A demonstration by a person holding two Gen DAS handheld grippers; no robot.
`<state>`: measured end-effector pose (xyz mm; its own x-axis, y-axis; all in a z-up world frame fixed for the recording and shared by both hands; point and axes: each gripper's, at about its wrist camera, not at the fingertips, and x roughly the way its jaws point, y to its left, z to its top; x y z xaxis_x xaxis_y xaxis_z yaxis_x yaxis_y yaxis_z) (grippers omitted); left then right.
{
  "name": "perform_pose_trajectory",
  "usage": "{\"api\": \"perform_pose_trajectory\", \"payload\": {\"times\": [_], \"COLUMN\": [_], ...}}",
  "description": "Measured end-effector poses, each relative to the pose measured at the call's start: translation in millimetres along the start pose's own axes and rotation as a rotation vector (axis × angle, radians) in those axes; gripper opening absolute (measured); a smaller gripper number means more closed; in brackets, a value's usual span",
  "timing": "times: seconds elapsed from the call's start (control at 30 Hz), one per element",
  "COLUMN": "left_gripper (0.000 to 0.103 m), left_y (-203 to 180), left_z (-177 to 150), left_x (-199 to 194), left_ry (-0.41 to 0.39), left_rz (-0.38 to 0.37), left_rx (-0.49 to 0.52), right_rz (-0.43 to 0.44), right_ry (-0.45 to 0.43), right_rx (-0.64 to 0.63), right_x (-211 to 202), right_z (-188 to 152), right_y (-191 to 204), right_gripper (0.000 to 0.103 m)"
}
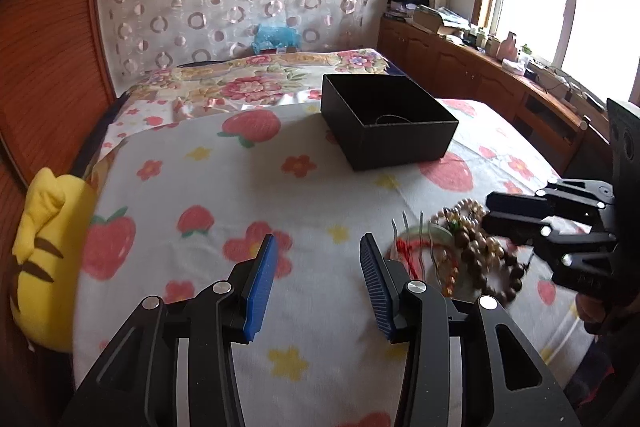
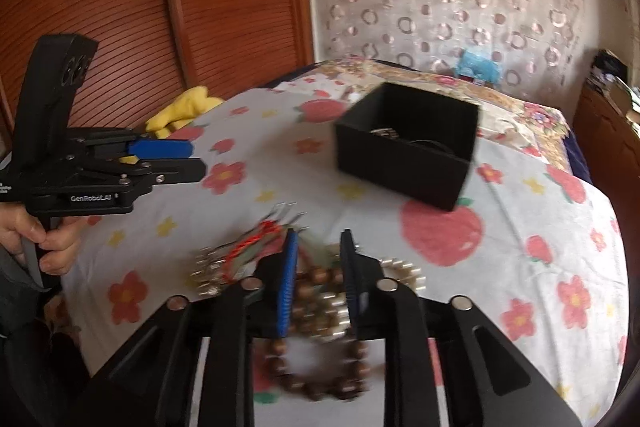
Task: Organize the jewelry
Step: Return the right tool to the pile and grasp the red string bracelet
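Jewelry pile (image 1: 468,251) sits on the bed (image 1: 224,187), on the strawberry sheet, near the front edge. Black box (image 1: 384,119) is farther back, toward mid-bed, with a thin loop of something already in it.

Left wrist view:
- Left claw (image 1: 316,255) spread wide, holding nothing, above bare sheet.
- Pile lies to its right and slightly ahead; the nearest red cord and hairpins are just beside the right pad.
- Right claw (image 1: 496,213) comes in from the right edge, tips right at the wooden beads. Whether it touches them: can't tell, blurred.
- Yellow plush (image 1: 48,259) at the left edge of the bed, well apart from everything.

Right wrist view:
- Right claw (image 2: 318,251) part-open, gripping nothing I can confirm. Wooden bead bracelet (image 2: 316,371) lies directly under and between its fingers, with a pale bead band (image 2: 400,269) just beside the right finger.
- Bracelet loop lies flat, so no useful long axis; the strand crosses the gap between the pads.
- Red cord piece (image 2: 248,247) and small metal bits are left of the claw.
- Black box (image 2: 408,143) is ahead and slightly right, open top, some beads visible inside.
- Left claw (image 2: 176,159) hovers off to the left, well apart from the pile.

My read: right claw is the nearer one and already lined up over the beads; a straight drop and squeeze should do, then forward-right to the box.
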<state>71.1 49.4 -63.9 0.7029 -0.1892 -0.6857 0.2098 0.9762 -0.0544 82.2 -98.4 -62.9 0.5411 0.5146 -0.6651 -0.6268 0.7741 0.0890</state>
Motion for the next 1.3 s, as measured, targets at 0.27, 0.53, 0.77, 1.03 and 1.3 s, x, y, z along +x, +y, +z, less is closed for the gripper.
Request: {"api": "perform_pose_trajectory", "payload": {"times": [0.27,0.53,0.77,1.03,1.3], "left_gripper": [0.054,0.056,0.056,0.056,0.056], "left_y": [7,7,5,2,-5], "left_z": [-21,-29,-28,-28,-34], "left_x": [-23,-26,-24,-23,-14], "left_ry": [-0.026,-0.025,-0.027,-0.022,-0.005], "left_rz": [0.007,0.005,-0.006,-0.007,-0.024], "left_rx": [-0.021,-0.031,-0.029,-0.03,-0.021], "right_rz": [0.035,0.014,-0.039,-0.068,-0.074], "right_ry": [0.065,0.125,0.152,0.155,0.104], "right_rx": [-0.083,-0.169,-0.207,-0.234,-0.19], "right_x": [10,25,33,35,26], "right_z": [-1,-3,-4,-4,8], "right_y": [40,61,59,58,41], "right_gripper": [0.026,0.026,0.023,0.013,0.003]}}
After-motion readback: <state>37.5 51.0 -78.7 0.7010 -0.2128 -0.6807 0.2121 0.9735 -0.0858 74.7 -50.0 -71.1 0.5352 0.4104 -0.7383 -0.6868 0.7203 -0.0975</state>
